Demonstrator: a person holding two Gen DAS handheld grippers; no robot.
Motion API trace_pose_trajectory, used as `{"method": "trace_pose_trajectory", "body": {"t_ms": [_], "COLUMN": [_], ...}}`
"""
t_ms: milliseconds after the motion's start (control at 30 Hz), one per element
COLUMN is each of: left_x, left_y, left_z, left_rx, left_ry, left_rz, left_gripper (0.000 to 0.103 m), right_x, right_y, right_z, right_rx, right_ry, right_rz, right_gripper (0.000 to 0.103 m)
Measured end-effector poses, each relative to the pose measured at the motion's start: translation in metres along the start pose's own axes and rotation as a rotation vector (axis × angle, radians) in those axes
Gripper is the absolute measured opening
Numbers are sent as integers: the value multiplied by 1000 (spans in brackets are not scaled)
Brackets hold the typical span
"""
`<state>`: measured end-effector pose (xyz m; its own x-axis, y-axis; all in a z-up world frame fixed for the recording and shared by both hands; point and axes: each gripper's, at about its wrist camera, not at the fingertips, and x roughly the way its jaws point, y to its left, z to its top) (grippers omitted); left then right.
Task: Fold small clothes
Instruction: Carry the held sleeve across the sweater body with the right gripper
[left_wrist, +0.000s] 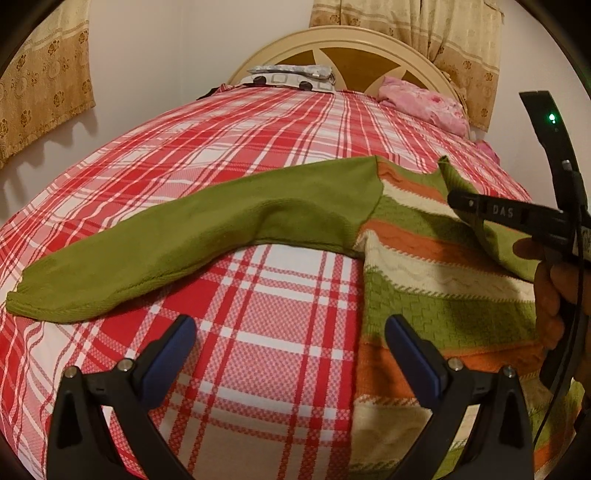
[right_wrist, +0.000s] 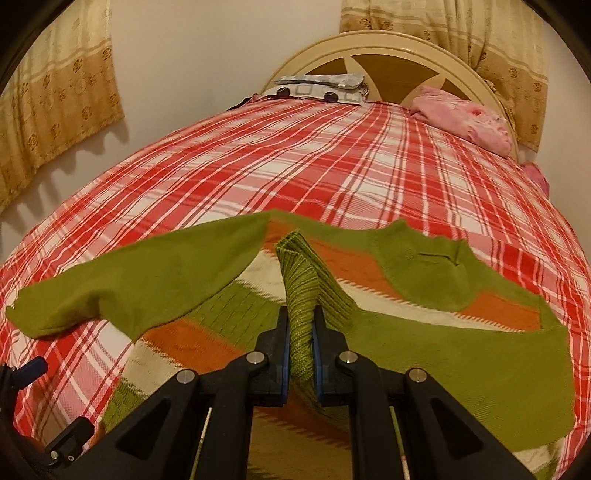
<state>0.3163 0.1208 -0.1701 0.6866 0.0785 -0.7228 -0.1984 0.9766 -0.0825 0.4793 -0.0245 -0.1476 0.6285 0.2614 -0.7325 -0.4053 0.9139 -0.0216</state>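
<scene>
A small knitted sweater (left_wrist: 436, 280) with green, orange and cream stripes lies on the red plaid bedspread (left_wrist: 258, 155). Its plain green sleeve (left_wrist: 177, 254) stretches out to the left. My left gripper (left_wrist: 290, 336) hovers open over bare bedspread just left of the sweater's body, nothing between its fingers. My right gripper (right_wrist: 300, 325) is shut on a ribbed green sleeve cuff (right_wrist: 301, 291), which it holds up above the striped body (right_wrist: 221, 317). In the left wrist view the right gripper (left_wrist: 454, 201) comes in from the right edge, a hand (left_wrist: 550, 295) on its handle.
A pink garment (left_wrist: 424, 103) lies crumpled near the headboard (left_wrist: 354, 51) at the far right. Patterned pillows (left_wrist: 291, 79) sit at the head of the bed. Curtains (left_wrist: 40, 85) hang on the left wall and behind the headboard.
</scene>
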Motion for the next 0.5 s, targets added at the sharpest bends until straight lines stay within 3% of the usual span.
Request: {"method": "trace_pose_trajectory", "body": {"t_ms": [333,433,467,500], "left_x": [1,-2,-4,-6], "left_y": [-1,-1,-1,-1], "left_z": [-1,0,2,3], "left_rx": [7,15,19,21], "left_ry": [9,7,1,-5], "left_rz": [8,14,17,19], "left_gripper": [103,103,103,103], "right_x": [26,25,24,21], "right_y": [18,17,16,14], "right_z": [-19,-20,-21,-23], "right_rx": [-29,-15,-8,0], "right_ry": [86,107,115,131], "right_rz": [12,67,96,158], "right_gripper": [9,13,21,45]}}
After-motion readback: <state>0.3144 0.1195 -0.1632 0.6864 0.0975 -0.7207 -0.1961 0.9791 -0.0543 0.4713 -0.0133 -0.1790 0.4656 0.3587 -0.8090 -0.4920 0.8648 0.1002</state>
